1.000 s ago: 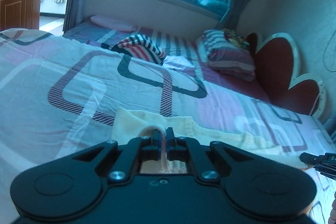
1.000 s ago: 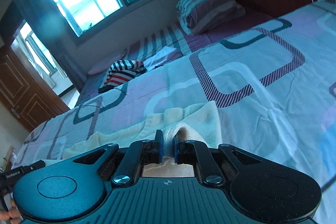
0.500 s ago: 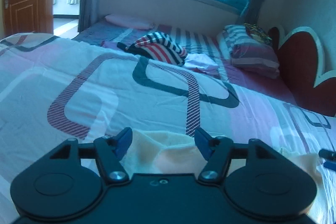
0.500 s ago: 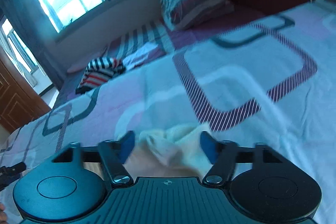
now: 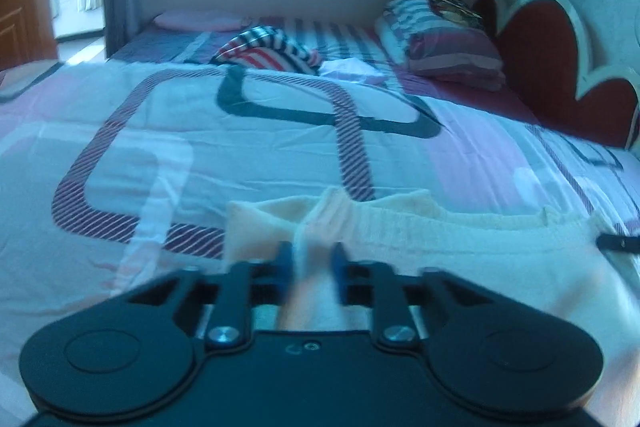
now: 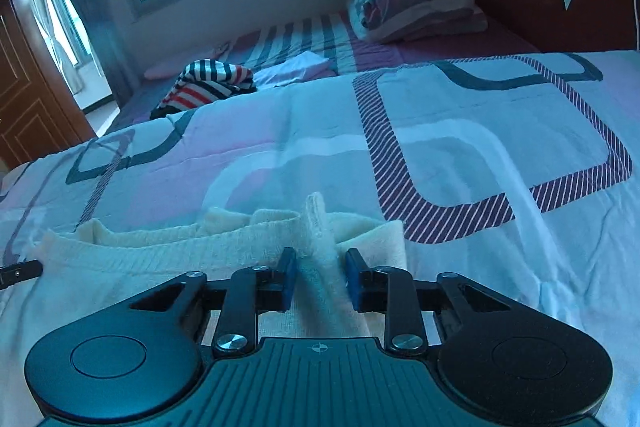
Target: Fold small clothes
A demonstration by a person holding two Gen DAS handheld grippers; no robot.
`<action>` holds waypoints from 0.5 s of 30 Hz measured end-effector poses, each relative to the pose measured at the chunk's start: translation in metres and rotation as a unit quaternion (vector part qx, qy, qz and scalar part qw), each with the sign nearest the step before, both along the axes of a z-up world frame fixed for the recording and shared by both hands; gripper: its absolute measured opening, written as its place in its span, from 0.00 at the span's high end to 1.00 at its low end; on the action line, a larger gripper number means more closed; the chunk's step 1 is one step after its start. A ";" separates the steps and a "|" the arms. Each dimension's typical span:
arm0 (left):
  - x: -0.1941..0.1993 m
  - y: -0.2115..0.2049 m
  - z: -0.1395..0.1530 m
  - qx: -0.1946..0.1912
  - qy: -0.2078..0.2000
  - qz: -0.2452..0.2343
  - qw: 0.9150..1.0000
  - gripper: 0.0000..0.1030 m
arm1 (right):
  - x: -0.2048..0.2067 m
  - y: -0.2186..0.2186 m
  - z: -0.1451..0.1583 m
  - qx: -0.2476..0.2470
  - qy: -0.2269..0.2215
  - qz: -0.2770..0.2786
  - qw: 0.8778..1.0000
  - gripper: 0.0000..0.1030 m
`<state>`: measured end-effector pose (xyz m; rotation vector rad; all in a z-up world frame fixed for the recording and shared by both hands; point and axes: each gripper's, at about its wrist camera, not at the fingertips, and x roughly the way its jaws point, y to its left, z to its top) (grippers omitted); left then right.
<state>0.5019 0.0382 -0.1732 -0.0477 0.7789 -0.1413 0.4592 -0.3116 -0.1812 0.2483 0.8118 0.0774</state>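
1. 1 cream garment (image 5: pixel 460 239) lies spread on the near edge of the patterned quilt (image 5: pixel 240 147), nearest of all things.
2. 2 grippers work on it, 1 at each end of its far hem. The left gripper (image 5: pixel 310 259) has a raised ridge of the cream cloth between its blue pads, the gap narrow and the pads on the fabric; the view is blurred here.
3. The right gripper (image 6: pixel 318 269) has its jaws closing around an upright pinch of the same garment (image 6: pixel 160 247); a small gap shows on each side of the fold.
4. Beyond the quilt's far edge sits 1 bundle of striped clothing (image 5: pixel 268 49), red, white and dark.
5. Just beside that bundle lies 1 pale folded cloth (image 5: pixel 352 71).
6. Farther still, by the red headboard (image 5: pixel 560 67), rests 1 striped pillow (image 5: pixel 444 45) with 1 dark patterned item on top.
7. No readable writing shows on anything.
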 end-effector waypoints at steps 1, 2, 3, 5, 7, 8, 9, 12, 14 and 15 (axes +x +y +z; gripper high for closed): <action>0.000 -0.002 0.000 0.007 -0.006 -0.004 1.000 0.98 | 0.002 0.000 0.000 -0.003 0.001 0.003 1.000 0.81; -0.001 -0.004 0.000 0.007 -0.011 -0.005 1.000 0.98 | 0.003 0.000 -0.001 -0.001 0.002 0.008 1.000 0.98; -0.003 -0.004 0.001 0.005 -0.019 -0.001 1.000 0.98 | 0.003 0.001 -0.001 -0.002 0.002 0.008 1.000 0.98; -0.005 -0.002 0.004 0.002 -0.040 0.016 0.999 0.98 | 0.003 0.003 0.002 -0.010 -0.010 0.007 1.000 0.98; -0.004 0.002 0.004 -0.001 -0.049 0.034 0.998 0.98 | 0.002 0.003 0.007 -0.027 -0.031 -0.006 0.999 0.98; -0.001 0.004 0.002 0.001 -0.046 0.040 0.998 0.98 | 0.004 0.003 0.005 -0.041 -0.031 -0.012 0.999 0.98; 0.001 0.004 -0.003 0.003 -0.040 0.044 0.998 0.98 | 0.007 0.002 -0.001 -0.047 -0.022 -0.016 0.999 0.98; -0.001 0.000 -0.013 0.018 -0.038 0.047 0.998 0.98 | 0.011 -0.001 -0.013 -0.044 -0.014 -0.030 0.999 0.98; -0.005 -0.004 -0.009 0.026 -0.042 0.042 0.998 0.94 | 0.010 -0.002 -0.009 -0.035 -0.016 -0.039 0.999 0.97; -0.008 -0.003 -0.005 0.024 -0.045 0.044 0.998 0.86 | 0.008 -0.003 -0.005 -0.033 -0.020 -0.043 0.998 0.91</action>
